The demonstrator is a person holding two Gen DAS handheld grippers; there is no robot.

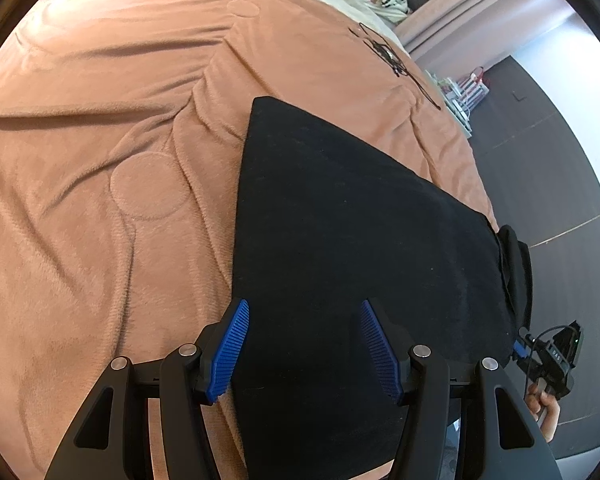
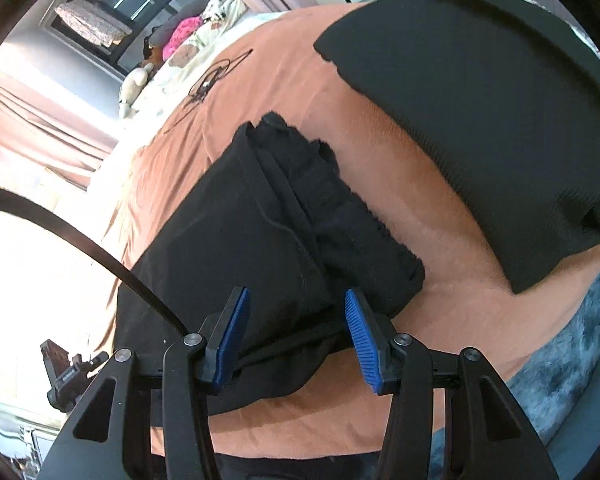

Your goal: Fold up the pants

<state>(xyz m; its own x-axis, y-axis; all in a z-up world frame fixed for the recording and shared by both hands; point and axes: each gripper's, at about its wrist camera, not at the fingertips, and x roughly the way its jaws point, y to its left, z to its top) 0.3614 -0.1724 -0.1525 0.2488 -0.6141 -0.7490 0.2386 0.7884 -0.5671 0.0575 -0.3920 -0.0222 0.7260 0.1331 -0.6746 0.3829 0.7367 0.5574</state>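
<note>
- Pants of black cloth point(image 1: 340, 240), folded into a flat slab, lie on the bed's orange-brown plush blanket point(image 1: 100, 160), straight ahead of the left gripper point(image 1: 304, 348) and running under its fingers.
- Left gripper: its blue ribbed pads point(image 1: 230, 352) stand wide apart above the black cloth, holding nothing.
- Right gripper point(image 2: 296, 336): also spread, its blue pads point(image 2: 230, 340) on either side of the stacked, folded edge of the pants point(image 2: 260, 240); whether they touch the cloth I cannot tell.
- Ahead and to the right of the right gripper lies a second black folded garment with a ribbed hem point(image 2: 480, 120), apart from the pants, with blanket between.
- A tangled black cable point(image 2: 208, 80) lies further ahead on the blanket.
- At the right gripper's lower right is a grey-blue furry throw point(image 2: 572, 340).
</note>
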